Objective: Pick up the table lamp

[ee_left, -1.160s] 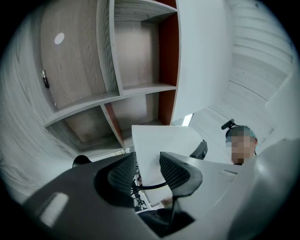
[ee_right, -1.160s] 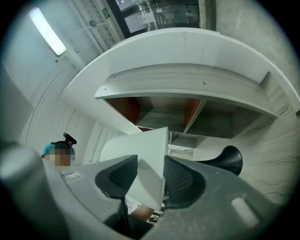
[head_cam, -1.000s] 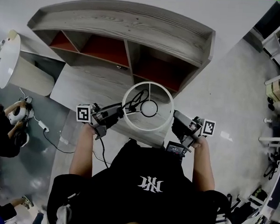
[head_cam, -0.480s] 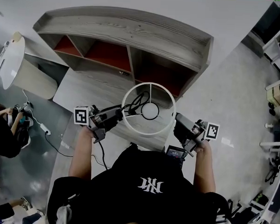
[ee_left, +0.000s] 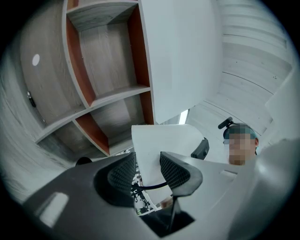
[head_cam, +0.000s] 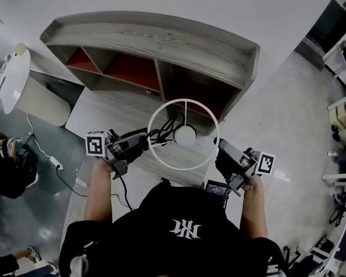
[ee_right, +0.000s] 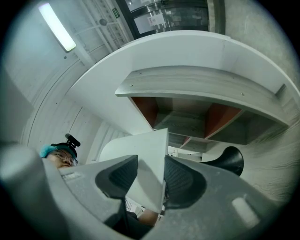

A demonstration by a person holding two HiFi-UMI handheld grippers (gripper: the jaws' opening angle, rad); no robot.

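The table lamp hangs above the low wooden surface. From above, in the head view, its white shade (head_cam: 186,100) is a ring with spokes, a socket (head_cam: 185,135) and a black cord (head_cam: 165,130) inside. My left gripper (head_cam: 145,140) is shut on the shade's left wall and my right gripper (head_cam: 220,151) on its right wall. In the left gripper view the white wall (ee_left: 157,140) runs between the ribbed pads of the left gripper (ee_left: 147,171). In the right gripper view the same shade (ee_right: 145,154) is pinched in the right gripper (ee_right: 151,176), with a black flared lamp part (ee_right: 229,161) beyond.
A curved grey wooden shelf unit (head_cam: 155,41) with red-backed compartments stands just ahead, and its low ledge (head_cam: 105,111) lies under the lamp. A white round stand (head_cam: 11,74) is at the left. A person (head_cam: 6,170) crouches on the floor by a power strip (head_cam: 55,159).
Both grippers and the lamp have risen together, so the shade ring looks larger and nearer the head camera. The crouching person at the left has shifted toward the frame's edge.
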